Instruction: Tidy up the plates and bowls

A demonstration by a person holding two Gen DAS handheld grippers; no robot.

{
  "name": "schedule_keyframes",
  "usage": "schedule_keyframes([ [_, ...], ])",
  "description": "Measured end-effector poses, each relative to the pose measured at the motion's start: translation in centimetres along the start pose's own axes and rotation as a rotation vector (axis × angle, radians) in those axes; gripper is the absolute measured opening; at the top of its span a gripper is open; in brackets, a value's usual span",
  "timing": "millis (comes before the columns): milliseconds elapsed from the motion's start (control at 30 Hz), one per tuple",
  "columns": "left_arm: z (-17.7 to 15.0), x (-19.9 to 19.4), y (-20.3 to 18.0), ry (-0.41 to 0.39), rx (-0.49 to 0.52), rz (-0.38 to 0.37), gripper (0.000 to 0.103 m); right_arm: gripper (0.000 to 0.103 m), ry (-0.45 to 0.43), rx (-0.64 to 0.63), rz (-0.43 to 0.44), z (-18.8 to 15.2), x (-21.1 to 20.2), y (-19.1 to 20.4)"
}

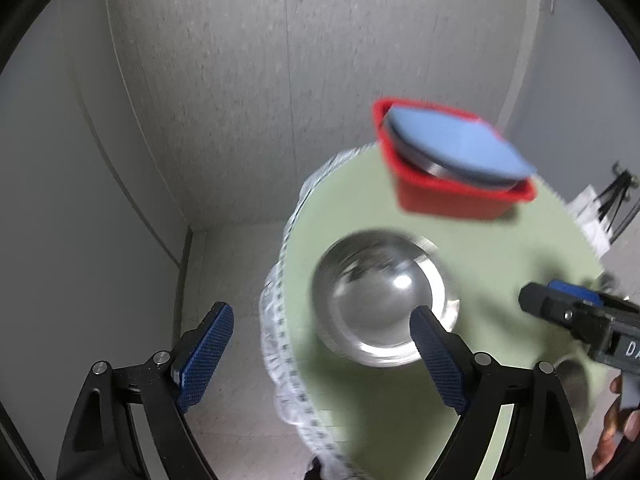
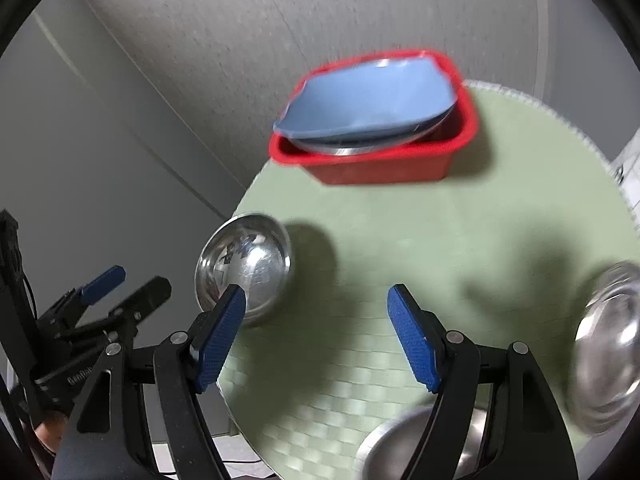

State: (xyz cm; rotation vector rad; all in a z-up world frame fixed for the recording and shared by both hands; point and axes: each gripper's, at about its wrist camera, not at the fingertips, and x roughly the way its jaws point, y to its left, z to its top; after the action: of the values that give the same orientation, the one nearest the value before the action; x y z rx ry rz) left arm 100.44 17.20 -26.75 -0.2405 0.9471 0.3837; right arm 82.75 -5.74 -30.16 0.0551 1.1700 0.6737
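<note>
1. Two grippers hang over the round green table [image 2: 440,240], both with jaws spread and nothing held.
2. The left gripper [image 1: 322,354] is above the steel bowl [image 1: 380,300] near the table's edge.
3. The right gripper [image 2: 316,340] is over bare mat beside that bowl.
4. The red bin [image 2: 380,160] at the table's far side holds a blue plate [image 2: 368,100] atop a steel dish.

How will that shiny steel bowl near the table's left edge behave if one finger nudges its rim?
The steel bowl looks thin and polished, so it is probably light and may slide easily on the green mat. Its rounded underside suggests it could rock or tip under a rim push. It sits close to the mat's edge, so an outward nudge risks a fall.
</note>
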Motion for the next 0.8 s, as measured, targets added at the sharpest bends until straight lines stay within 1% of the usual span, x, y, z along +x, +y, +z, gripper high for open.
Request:
schedule_keyframes([
  [67, -0.2, 1.5, 0.9, 0.039, 0.004, -0.017, 0.084, 0.075, 0.026, 0.019, -0.003, -0.3, 1.8, 0.5],
  [133, -0.1, 3.1, 1.3, 0.083, 0.009, -0.034, 0.075, 0.075, 0.053, 0.041, -0.01, -0.5, 3.7, 1.0],
  [167, 0.4, 4.0, 1.4, 0.104, 0.011, -0.048, 0.073, 0.075, 0.061, 0.048, -0.017, -0.6, 4.5, 1.1],
  [200, 0.7, 4.8, 1.6, 0.124, 0.015, -0.06, 0.067, 0.075, 0.067, 0.055, -0.027, -0.7, 5.2, 1.2],
  [233, 0.8, 5.5, 1.6, 0.142, 0.022, -0.07, 0.059, 0.075, 0.074, 0.064, -0.039, -0.8, 5.8, 1.1],
  [267, 0.8, 6.4, 1.6, 0.171, 0.029, -0.075, 0.054, 0.073, 0.083, 0.076, -0.046, -0.8, 6.4, 1.0],
  [333, 1.4, 7.3, 1.4, 0.187, 0.035, -0.088, 0.045, 0.064, 0.102, 0.097, -0.038, -0.8, 7.5, 0.8],
  [367, 1.8, 7.7, 1.3, 0.187, 0.039, -0.097, 0.041, 0.055, 0.109, 0.1, -0.038, -0.8, 7.9, 0.8],
  [400, 2.2, 8.0, 1.0, 0.191, 0.042, -0.105, 0.035, 0.047, 0.119, 0.103, -0.036, -0.8, 8.2, 0.7],
  [433, 2.3, 8.2, 0.9, 0.195, 0.044, -0.116, 0.028, 0.043, 0.123, 0.108, -0.028, -0.8, 8.5, 0.5],
  [467, 2.5, 8.4, 0.7, 0.197, 0.049, -0.133, 0.024, 0.036, 0.126, 0.114, -0.013, -0.8, 8.6, 0.4],
  [500, 2.6, 8.5, 0.6, 0.197, 0.057, -0.143, 0.017, 0.028, 0.129, 0.113, 0.005, -0.8, 8.7, 0.5],
  [533, 2.7, 8.3, 0.3, 0.19, 0.072, -0.143, 0.016, 0.022, 0.126, 0.11, 0.02, -0.8, 8.6, 0.5],
  [567, 2.8, 8.3, 0.1, 0.184, 0.081, -0.135, 0.016, 0.016, 0.124, 0.098, 0.007, -0.8, 8.4, 0.7],
  [600, 2.9, 8.1, -0.2, 0.179, 0.087, -0.131, 0.016, 0.015, 0.12, 0.09, -0.002, -0.8, 8.2, 0.7],
  [667, 3.1, 7.4, -0.5, 0.169, 0.079, -0.141, 0.015, 0.015, 0.102, 0.096, 0.013, -0.7, 7.5, 0.3],
  [733, 3.4, 6.2, -1.1, 0.155, 0.073, -0.159, 0.014, 0.014, 0.083, 0.105, 0.024, -0.7, 6.2, -0.3],
  [800, 3.9, 4.5, -2.4, 0.121, 0.081, -0.171, 0.014, 0.014, 0.052, 0.1, 0.022, -0.6, 4.3, -0.8],
])
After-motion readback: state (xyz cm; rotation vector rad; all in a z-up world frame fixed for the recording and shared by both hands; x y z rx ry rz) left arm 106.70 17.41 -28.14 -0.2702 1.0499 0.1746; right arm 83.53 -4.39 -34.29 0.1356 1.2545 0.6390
